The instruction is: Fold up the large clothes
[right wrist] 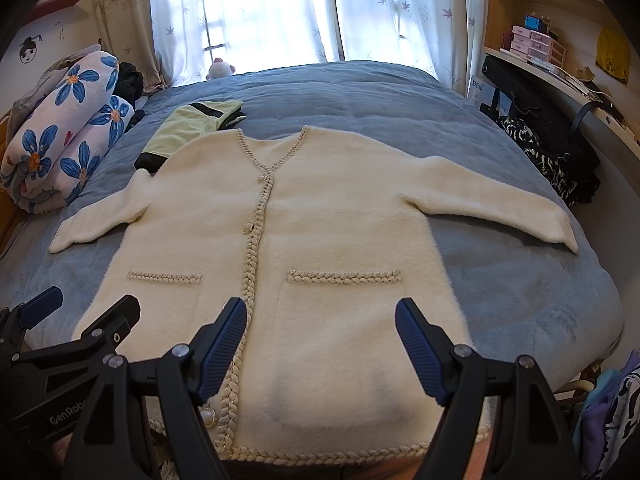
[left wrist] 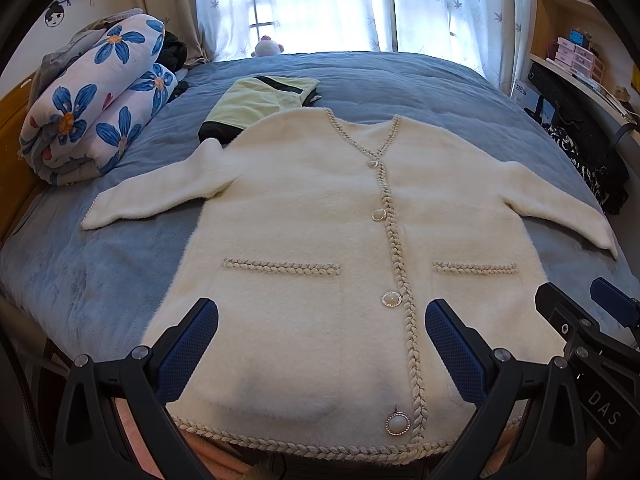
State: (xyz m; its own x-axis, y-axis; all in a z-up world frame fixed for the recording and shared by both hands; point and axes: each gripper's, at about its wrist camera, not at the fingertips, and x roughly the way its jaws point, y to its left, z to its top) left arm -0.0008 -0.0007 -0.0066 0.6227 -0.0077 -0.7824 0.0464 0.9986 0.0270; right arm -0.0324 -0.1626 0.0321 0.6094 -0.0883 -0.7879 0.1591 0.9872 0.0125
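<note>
Both sets of jaws stood spread wide with nothing between them: the left gripper (left wrist: 322, 350) and the right gripper (right wrist: 320, 350) hovered side by side over the hem of the white cardigan (left wrist: 320, 220). It lay flat and face up on the blue bedspread (left wrist: 420, 84), both sleeves out to the sides. Four pearl buttons ran down its braided front, and two braid-edged pockets flanked it. One folded green garment (left wrist: 256, 100) touched its collar. A rolled floral blanket (left wrist: 100, 100) sat at the bed's left edge.
</note>
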